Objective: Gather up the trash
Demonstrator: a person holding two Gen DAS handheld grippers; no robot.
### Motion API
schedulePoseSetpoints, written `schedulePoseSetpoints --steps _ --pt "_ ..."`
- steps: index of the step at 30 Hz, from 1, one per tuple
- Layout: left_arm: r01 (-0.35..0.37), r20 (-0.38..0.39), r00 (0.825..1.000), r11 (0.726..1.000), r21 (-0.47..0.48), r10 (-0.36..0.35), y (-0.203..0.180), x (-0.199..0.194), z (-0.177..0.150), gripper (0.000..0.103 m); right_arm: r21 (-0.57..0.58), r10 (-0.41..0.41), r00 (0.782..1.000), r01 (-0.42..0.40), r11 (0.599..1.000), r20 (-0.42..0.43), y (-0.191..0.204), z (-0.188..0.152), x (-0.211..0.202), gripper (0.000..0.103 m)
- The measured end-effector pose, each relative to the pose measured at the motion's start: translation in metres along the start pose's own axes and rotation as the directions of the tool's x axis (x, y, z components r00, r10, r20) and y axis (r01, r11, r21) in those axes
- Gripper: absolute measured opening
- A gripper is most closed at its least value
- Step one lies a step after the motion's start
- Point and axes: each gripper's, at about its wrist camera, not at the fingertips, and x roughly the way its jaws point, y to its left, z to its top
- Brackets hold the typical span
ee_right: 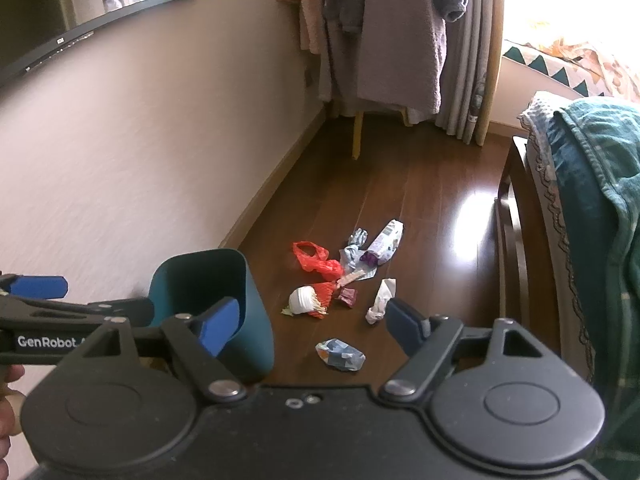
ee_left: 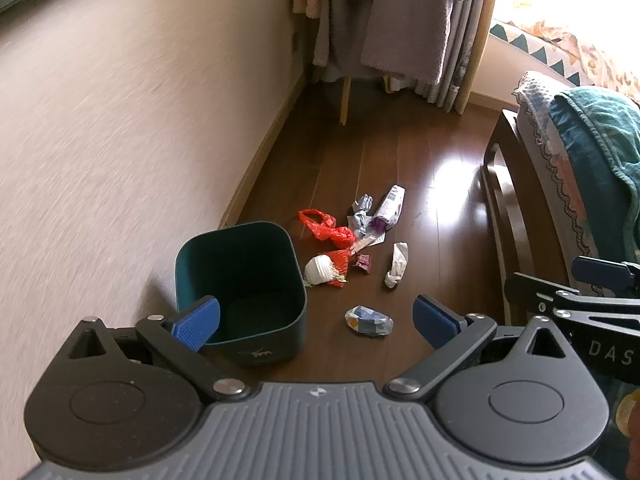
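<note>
left gripper (ee_left: 316, 322): its jaws are standing wide apart with nothing between the blue pads, pointing down at the floor; its left pad is showing in front of the bin's near rim.
right gripper (ee_right: 314, 322): its jaws are also gaping wide and gripping nothing; the crumpled blue wrapper is lying on the floor in the gap between its fingers, untouched.
bin (ee_left: 240, 292): a dark green, square-mouthed bin is sitting upright on the floor beside the wall, looking empty inside.
trash: the pieces are lying scattered on the wooden floor (ee_left: 440, 184), just right of the bin and beyond it.
crumpled blue wrapper (ee_left: 369, 321): it is lying nearest the grippers, right of the bin.
white paper twist (ee_left: 397, 264): it is resting a little farther out, apart from the rest.
white cup in orange net (ee_left: 325, 269): it is lying just beside the bin's far right corner.
small dark red scrap (ee_left: 363, 263): it is sitting between the net and the paper twist.
red plastic bag (ee_left: 326, 229): it is lying behind the net.
purple and white packet (ee_left: 389, 208): it is lying farthest out, next to a grey crumpled piece (ee_left: 360, 214).
surroundings: clothes (ee_left: 400, 16) are hanging at the far end; a draped chair (ee_left: 580, 168) is standing at the right.
</note>
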Motion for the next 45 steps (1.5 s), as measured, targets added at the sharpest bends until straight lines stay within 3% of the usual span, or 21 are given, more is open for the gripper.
schedulePoseSetpoints --steps 13,31,38,45 --pt "-0.005 0.003 1.0 1.0 0.001 0.005 -0.018 -0.008 0.014 0.103 -0.03 0.02 1.0 -0.02 0.999 0.005 -0.011 0.01 -0.008 0.08" --pt "-0.086 0.004 0.996 0.985 -0.149 0.088 -0.052 -0.02 0.043 0.103 -0.206 0.135 0.99 -0.139 0.969 -0.034 -0.036 0.047 -0.011 0.079" --pt "-0.101 -0.018 0.995 0.986 -0.133 0.1 -0.034 0.015 0.049 0.103 -0.204 0.118 0.99 -0.13 0.97 -0.073 -0.027 0.055 0.026 0.079" --pt "-0.107 -0.09 0.991 0.986 -0.128 0.096 0.02 0.099 0.037 0.103 -0.191 0.094 0.985 -0.121 0.974 -0.143 -0.004 0.051 0.113 0.079"
